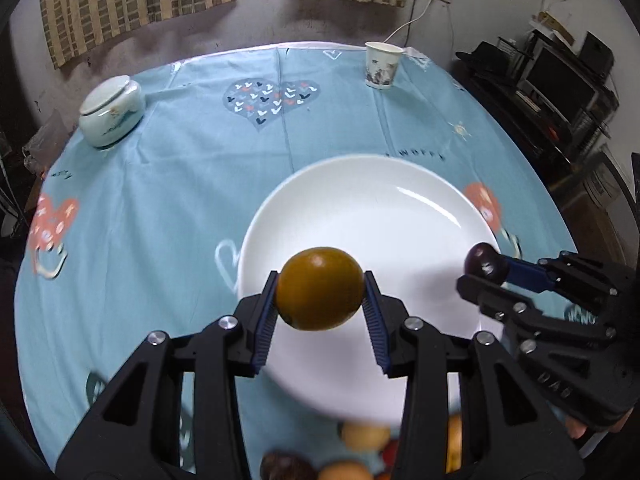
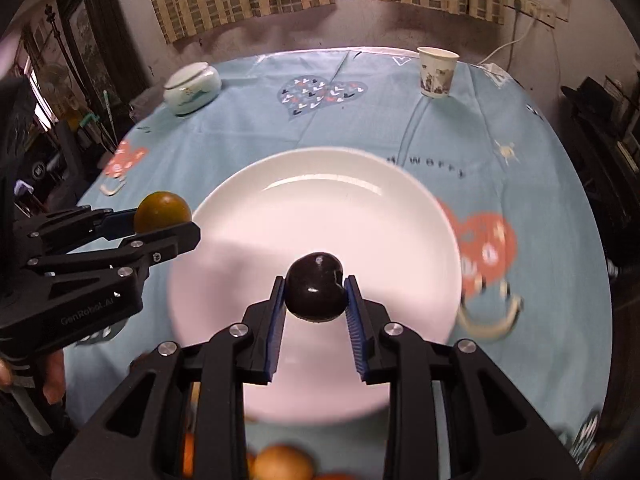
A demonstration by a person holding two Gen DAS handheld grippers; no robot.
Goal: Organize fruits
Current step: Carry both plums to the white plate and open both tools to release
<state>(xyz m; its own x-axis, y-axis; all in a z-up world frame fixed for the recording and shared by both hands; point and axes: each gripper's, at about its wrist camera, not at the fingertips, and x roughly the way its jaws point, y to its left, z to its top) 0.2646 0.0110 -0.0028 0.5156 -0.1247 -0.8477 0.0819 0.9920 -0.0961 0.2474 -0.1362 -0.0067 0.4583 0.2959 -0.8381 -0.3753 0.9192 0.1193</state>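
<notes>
A white plate (image 1: 400,200) lies on the blue tablecloth and also shows in the right wrist view (image 2: 320,208). My left gripper (image 1: 320,294) is shut on a greenish-orange citrus fruit (image 1: 320,288) held above the plate's near part; the fruit also shows in the right wrist view (image 2: 162,212) at the plate's left rim. My right gripper (image 2: 315,294) is shut on a dark plum (image 2: 316,292) above the plate's near half; the plum also shows in the left wrist view (image 1: 485,263) over the plate's right rim. Several loose fruits (image 1: 364,436) lie blurred near the table's front edge.
A lidded pale ceramic jar (image 1: 112,114) stands at the far left of the table. A paper cup (image 1: 382,65) stands at the far right. A white cable runs to a wall socket behind the cup. Dark shelving with electronics (image 1: 560,88) stands to the right.
</notes>
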